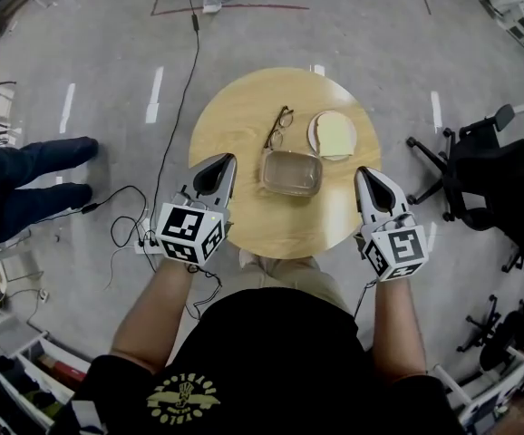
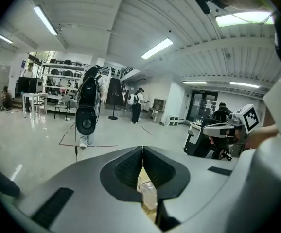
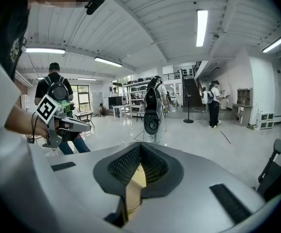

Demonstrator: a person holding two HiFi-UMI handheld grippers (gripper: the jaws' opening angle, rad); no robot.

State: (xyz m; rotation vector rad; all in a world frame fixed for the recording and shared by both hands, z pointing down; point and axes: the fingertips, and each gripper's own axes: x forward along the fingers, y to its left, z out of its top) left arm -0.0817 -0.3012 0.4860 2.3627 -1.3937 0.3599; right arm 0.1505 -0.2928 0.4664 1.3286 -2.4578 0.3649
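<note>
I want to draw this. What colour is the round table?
Light yellowish-brown wood. The round table shows best in the head view.

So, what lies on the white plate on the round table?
A pale yellow flat piece covers most of the white plate; only its rim shows. The plate's middle under it is hidden.

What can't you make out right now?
Container contents: head view, too small.
Pale slab on plate: head view, too small to identify.
Table: left gripper view and right gripper view show only a sliver; left gripper and right gripper bodies hide the rest.
</note>
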